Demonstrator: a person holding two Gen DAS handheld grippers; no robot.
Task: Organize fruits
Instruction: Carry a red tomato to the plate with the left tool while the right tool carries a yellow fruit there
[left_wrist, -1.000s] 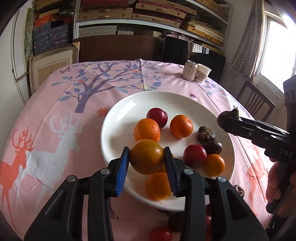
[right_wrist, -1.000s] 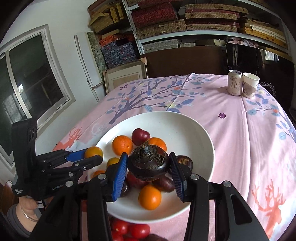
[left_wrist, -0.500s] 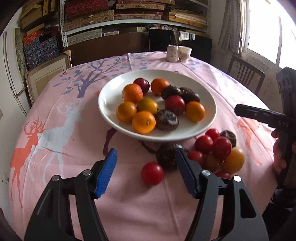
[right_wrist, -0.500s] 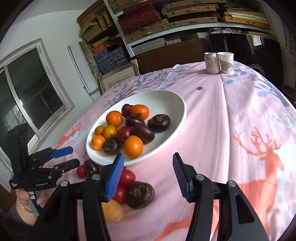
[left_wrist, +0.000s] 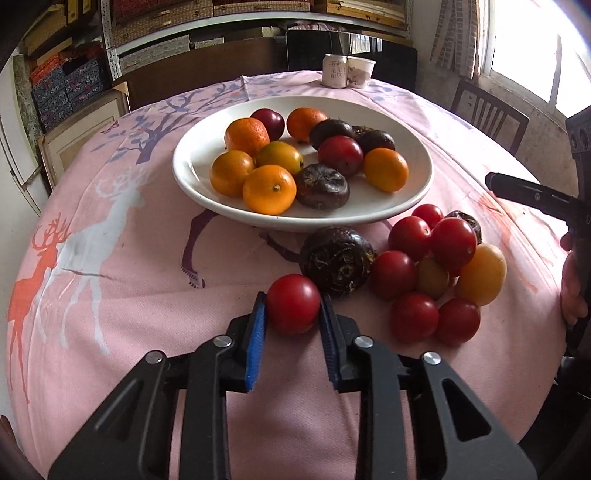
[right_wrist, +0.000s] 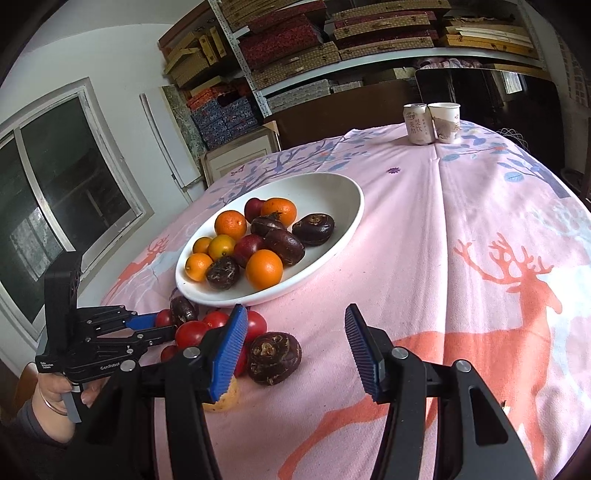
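Note:
A white plate (left_wrist: 192, 177) holds several oranges, red plums and dark brown fruits; it also shows in the right wrist view (right_wrist: 343, 229). In front of it on the pink cloth lies a pile of red tomatoes (left_wrist: 413, 317), a yellow fruit (left_wrist: 482, 275) and a dark brown fruit (left_wrist: 336, 260). My left gripper (left_wrist: 293, 314) is shut on a red tomato (left_wrist: 293, 302) resting on the cloth. My right gripper (right_wrist: 293, 343) is open and empty above the cloth, right of another dark brown fruit (right_wrist: 273, 356).
A can (left_wrist: 334, 71) and a paper cup (left_wrist: 360, 72) stand at the table's far edge. A wooden chair (left_wrist: 487, 110) stands at the right. Shelves with boxes fill the back wall. The table edge curves near on the left and right.
Both grippers put their fruit on the plate and drew back toward the near edge. My left gripper then closed on a red tomato on the cloth. My right gripper stays open.

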